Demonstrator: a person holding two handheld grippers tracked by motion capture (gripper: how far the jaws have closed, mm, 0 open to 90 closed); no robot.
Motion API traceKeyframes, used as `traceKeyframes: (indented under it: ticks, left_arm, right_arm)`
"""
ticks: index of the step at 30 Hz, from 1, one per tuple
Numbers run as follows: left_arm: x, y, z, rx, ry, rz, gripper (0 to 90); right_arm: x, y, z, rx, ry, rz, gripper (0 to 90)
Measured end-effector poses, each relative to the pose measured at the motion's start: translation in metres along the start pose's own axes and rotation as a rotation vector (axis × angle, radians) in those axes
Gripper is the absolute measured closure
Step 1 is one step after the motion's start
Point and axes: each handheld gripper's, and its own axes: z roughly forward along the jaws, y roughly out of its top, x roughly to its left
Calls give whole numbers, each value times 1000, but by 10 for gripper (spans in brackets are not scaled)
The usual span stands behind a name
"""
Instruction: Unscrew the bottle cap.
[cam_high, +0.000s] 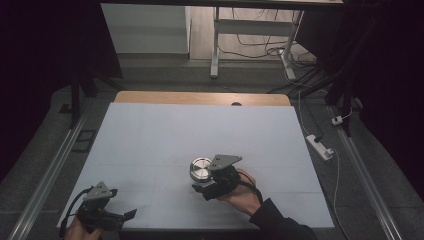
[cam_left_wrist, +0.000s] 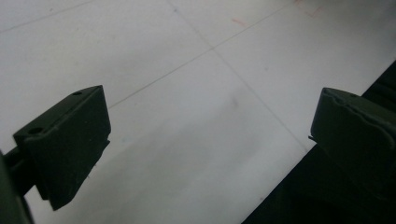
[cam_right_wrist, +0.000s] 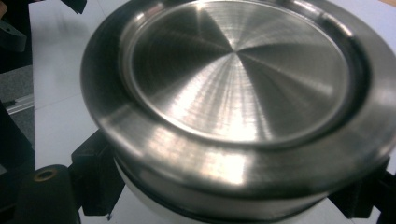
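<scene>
A round brushed-steel tin (cam_high: 200, 168) with a flat lid sits just right of the white table top's (cam_high: 200, 125) middle. My right gripper (cam_high: 202, 179) comes at it from the near side and is shut on it. In the right gripper view the tin (cam_right_wrist: 233, 93) looms very close, with black jaws pressed to its lower left and lower right sides. My left gripper (cam_high: 122, 202) hovers at the near left corner, open with nothing in it. In the left gripper view its jaws (cam_left_wrist: 210, 140) stand far apart over the table's (cam_left_wrist: 187, 70) front edge.
A wooden strip (cam_high: 200, 97) borders the table's far edge. Beyond it stand white desk legs (cam_high: 215, 50) amid loose cables. A white power strip (cam_high: 320, 146) lies on the floor to the right. Metal rails (cam_high: 45, 180) run along both sides.
</scene>
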Motion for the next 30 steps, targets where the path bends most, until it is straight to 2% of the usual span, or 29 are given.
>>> traceKeyframes:
  ticks: [4,9,15,20,23,30]
  left_arm:
    - [0,5,2,-24,-33,37,0]
    - [-1,13,6,-55,-83,61,0]
    - [-9,27,11,-89,-102,100,0]
    - [-13,42,18,-86,-113,123,0]
    - [-15,51,25,-66,-152,126,0]
    - [-21,72,35,-68,-143,199,5]
  right_arm:
    - [1,0,0,4,1,-5,147]
    - [2,0,0,2,5,-9,147]
    - [3,0,0,3,11,-11,147]
    - [4,0,0,0,15,-14,148]
    - [4,0,-1,-5,22,-17,147]
    - [4,0,-1,-6,26,-24,147]
